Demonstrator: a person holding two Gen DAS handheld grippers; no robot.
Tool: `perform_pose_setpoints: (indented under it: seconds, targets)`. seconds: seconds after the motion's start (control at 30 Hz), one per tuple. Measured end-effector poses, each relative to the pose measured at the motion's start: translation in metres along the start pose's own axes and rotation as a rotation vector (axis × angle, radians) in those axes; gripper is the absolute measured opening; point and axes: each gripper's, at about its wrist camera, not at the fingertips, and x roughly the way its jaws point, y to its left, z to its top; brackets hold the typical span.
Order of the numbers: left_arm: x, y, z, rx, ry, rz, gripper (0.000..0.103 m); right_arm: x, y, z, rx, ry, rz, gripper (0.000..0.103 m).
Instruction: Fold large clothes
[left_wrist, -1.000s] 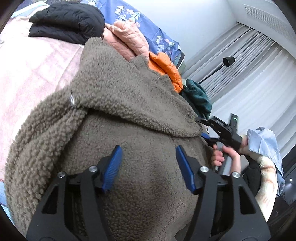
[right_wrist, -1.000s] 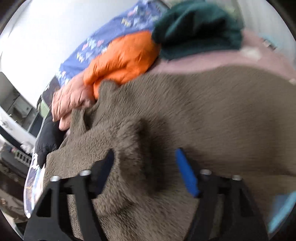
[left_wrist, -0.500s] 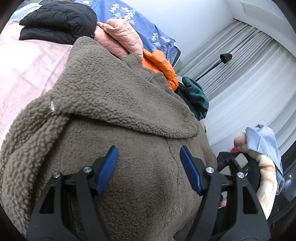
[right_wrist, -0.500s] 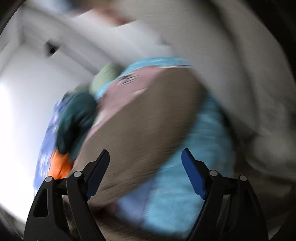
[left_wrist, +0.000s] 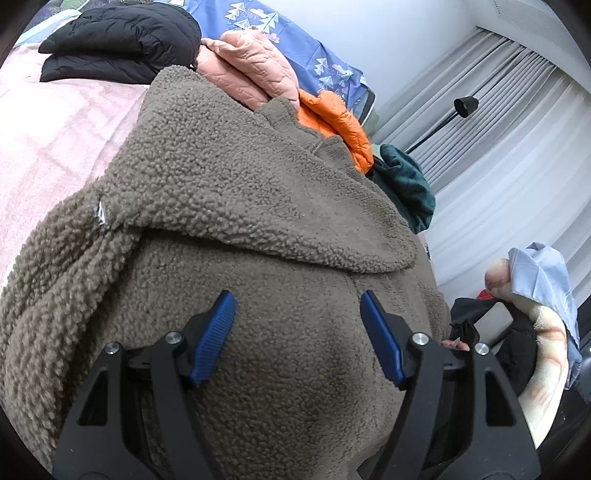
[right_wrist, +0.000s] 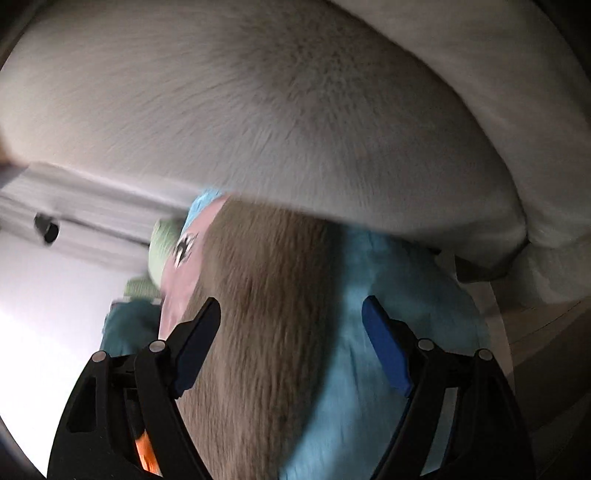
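The bed (left_wrist: 55, 136), covered in a pink blanket, carries everything in the left wrist view. The brown fleece jacket (left_wrist: 240, 206) lies spread on it and fills most of that view, its upper panel folded down over the body along a curved edge; a small tag sits at the left end of that fold.

Beyond the fleece, at its far edge, four garments are piled in a row: a black quilted jacket (left_wrist: 118, 44) at the far left, a pink puffer (left_wrist: 251, 66) touching the fleece collar, an orange puffer (left_wrist: 340, 122) just beside it, and a dark green garment (left_wrist: 406, 184) at the far right. A blue patterned pillow (left_wrist: 295, 48) stands behind the pile. Grey curtains (left_wrist: 498, 129) hang to the right of the fleece, with a black lamp (left_wrist: 465, 105) in front of them.

The left gripper (left_wrist: 297, 332) hovers over the lower body of the fleece. Its jaws have just been opening and stand apart; the blue fingers (left_wrist: 214, 336) press on nothing, with only the flat fleece surface behind them.

To the right of the fleece, a forearm in a light blue sleeve (left_wrist: 543, 273) shows.

The right wrist view is motion-blurred. The right gripper (right_wrist: 291, 343) stands with jaws apart, nothing between them; behind lie the fleece edge (right_wrist: 258, 332) and a light blue cloth (right_wrist: 351, 369), under a pale furry mass (right_wrist: 258, 110).
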Motion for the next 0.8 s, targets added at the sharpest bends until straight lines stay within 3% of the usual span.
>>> perform_pose_setpoints:
  seconds: [0.07, 0.1, 0.17, 0.2, 0.23, 0.3, 0.4, 0.5, 0.63, 0.7, 0.8]
  targets:
    - [0.002, 0.001, 0.002, 0.001, 0.003, 0.008, 0.072, 0.007, 0.002, 0.000, 0.002, -0.044, -0.037, 0.079]
    - [0.003, 0.001, 0.002, 0.000, 0.004, 0.011, 0.072, 0.011, 0.003, 0.000, 0.001, -0.043, -0.043, 0.072]
    - [0.006, 0.002, 0.004, -0.002, 0.005, 0.016, 0.072, 0.023, 0.005, -0.002, -0.001, -0.005, -0.042, 0.047]
    - [0.007, 0.002, 0.004, -0.004, 0.004, 0.018, 0.072, 0.024, 0.007, -0.004, 0.001, 0.010, -0.034, 0.022]
    - [0.008, 0.002, 0.005, -0.006, 0.003, 0.020, 0.072, 0.023, 0.011, -0.005, -0.014, 0.023, -0.009, 0.016]
    - [0.009, 0.002, 0.006, -0.008, 0.002, 0.020, 0.072, 0.012, 0.024, -0.006, -0.082, -0.016, 0.017, 0.014]
    - [0.008, -0.001, 0.007, -0.001, 0.005, 0.009, 0.072, -0.019, 0.066, -0.024, -0.301, -0.079, 0.103, 0.013]
    - [0.003, -0.008, 0.007, 0.012, -0.005, -0.041, 0.071, -0.044, 0.102, -0.052, -0.454, -0.073, 0.202, 0.013]
    - [-0.013, -0.028, 0.012, 0.054, -0.053, -0.110, 0.071, -0.073, 0.142, -0.097, -0.578, -0.011, 0.353, 0.013]
    - [-0.022, -0.040, 0.020, 0.090, -0.083, -0.144, 0.072, -0.100, 0.172, -0.147, -0.655, 0.080, 0.486, 0.013]
    - [-0.035, -0.054, 0.035, 0.132, -0.131, -0.165, 0.073, -0.126, 0.199, -0.193, -0.733, 0.182, 0.615, 0.013]
